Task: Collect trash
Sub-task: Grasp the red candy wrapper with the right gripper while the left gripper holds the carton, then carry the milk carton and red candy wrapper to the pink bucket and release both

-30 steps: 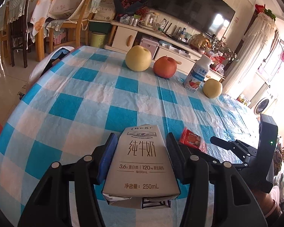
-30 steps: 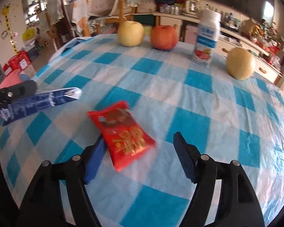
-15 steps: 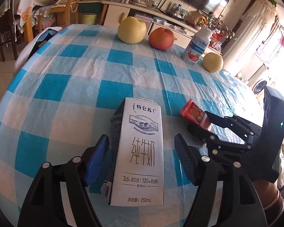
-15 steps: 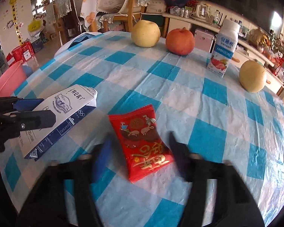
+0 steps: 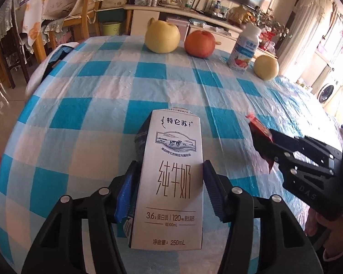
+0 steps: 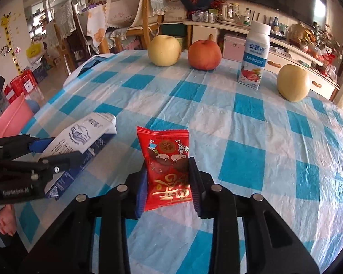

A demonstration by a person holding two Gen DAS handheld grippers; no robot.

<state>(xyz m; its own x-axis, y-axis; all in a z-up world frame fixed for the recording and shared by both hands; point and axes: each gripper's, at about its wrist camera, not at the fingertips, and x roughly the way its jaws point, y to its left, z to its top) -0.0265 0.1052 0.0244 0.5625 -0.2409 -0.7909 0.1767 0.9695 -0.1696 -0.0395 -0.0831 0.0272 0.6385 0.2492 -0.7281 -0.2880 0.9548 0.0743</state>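
A white milk carton (image 5: 171,173) with black Chinese print sits between the fingers of my left gripper (image 5: 170,180), which is shut on its sides just above the checked tablecloth (image 5: 98,96). The carton also shows in the right wrist view (image 6: 80,137). My right gripper (image 6: 168,182) is shut on a red snack wrapper (image 6: 167,162) with gold print. In the left wrist view the wrapper (image 5: 259,132) sticks out of the right gripper's fingers (image 5: 279,143) at the right.
At the far side of the table stand a yellow pear (image 5: 162,37), a red apple (image 5: 200,43), a white yogurt bottle (image 5: 244,49) and a second pear (image 5: 266,67). A pink bin (image 6: 11,118) sits off the table's left edge. Chairs and a cabinet stand behind.
Both grippers have closed: the left on the milk carton, the right on the red wrapper, which now stands up between its fingers. Half a second ago both were open around them.
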